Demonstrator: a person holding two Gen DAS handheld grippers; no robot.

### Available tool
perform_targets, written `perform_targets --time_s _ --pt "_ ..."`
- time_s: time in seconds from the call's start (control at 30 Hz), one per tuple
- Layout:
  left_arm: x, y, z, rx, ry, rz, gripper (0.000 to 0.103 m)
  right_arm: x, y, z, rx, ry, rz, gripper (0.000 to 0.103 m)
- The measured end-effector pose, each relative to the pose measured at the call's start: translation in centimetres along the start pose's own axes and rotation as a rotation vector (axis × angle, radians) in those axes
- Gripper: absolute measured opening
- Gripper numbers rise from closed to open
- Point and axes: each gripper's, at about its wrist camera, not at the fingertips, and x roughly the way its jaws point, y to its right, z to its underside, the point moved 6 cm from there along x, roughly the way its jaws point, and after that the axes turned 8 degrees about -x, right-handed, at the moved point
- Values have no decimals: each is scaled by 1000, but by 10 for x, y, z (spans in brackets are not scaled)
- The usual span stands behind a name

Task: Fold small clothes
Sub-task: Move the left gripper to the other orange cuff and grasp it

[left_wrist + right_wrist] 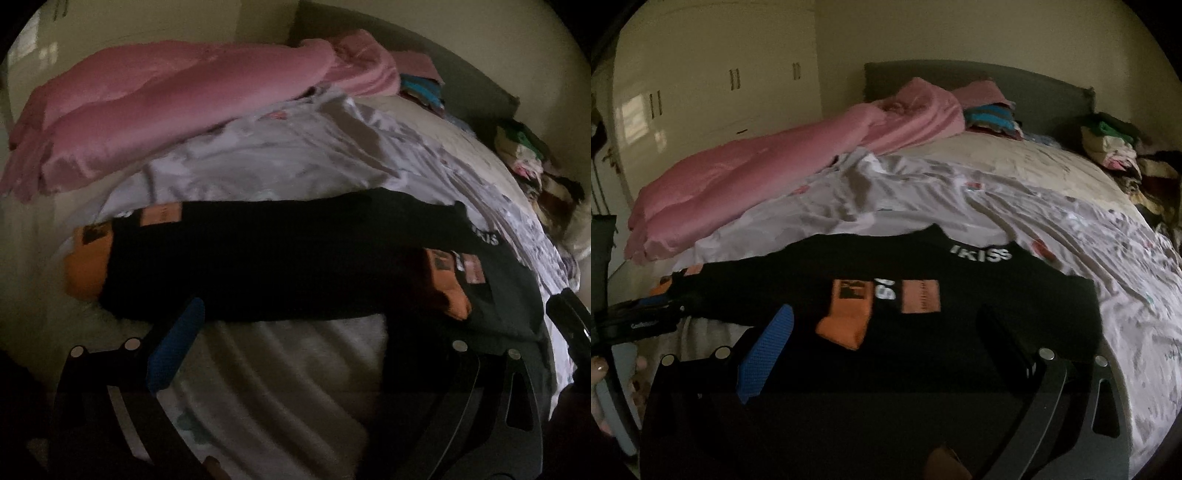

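Note:
A black garment [258, 258] with orange cuffs and patches lies on the bed, its sleeves laid across the body. It also shows in the right wrist view [923, 295], with white lettering near the collar. My left gripper [295, 332] is open at the garment's near edge, blue-padded left finger [173, 350] touching the hem. My right gripper [886, 343] is open over the garment's lower part, holding nothing. The left gripper shows at the left edge of the right wrist view [639, 321].
A pink blanket [757, 162] lies bunched at the back left of the bed. A white patterned sheet [1071, 240] covers the mattress. Clothes piles [1115, 147] sit at the back right. A grey headboard [1052, 85] and white wardrobe [701, 74] stand behind.

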Motion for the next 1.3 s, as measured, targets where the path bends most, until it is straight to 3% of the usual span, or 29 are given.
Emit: perform_targets --time_s 0.63,1.03,1.1,1.17,1.23,1.27,1.3 --pt "9 -89 -15 -233 -17 -100 93 36 -80 -22 -136 -36 -121 98" --pt "32 -135 -19 -363 -27 -134 93 51 -104 -21 -147 -53 -165 98" --pt "35 -135 -21 -362 -16 -134 87 53 -106 -19 -141 -56 -168 98" --pt "35 -135 -23 -355 -2 -138 60 53 -106 -19 -137 -57 -169 98" --pt "33 -134 -25 -354 16 -131 48 52 -106 -18 -137 -54 -169 98" --pt "30 -134 -26 -351 29 -130 30 52 -106 -18 -136 -54 -168 98" --pt "27 -135 -28 -351 42 -133 20 52 -106 -18 -132 -52 -167 98"
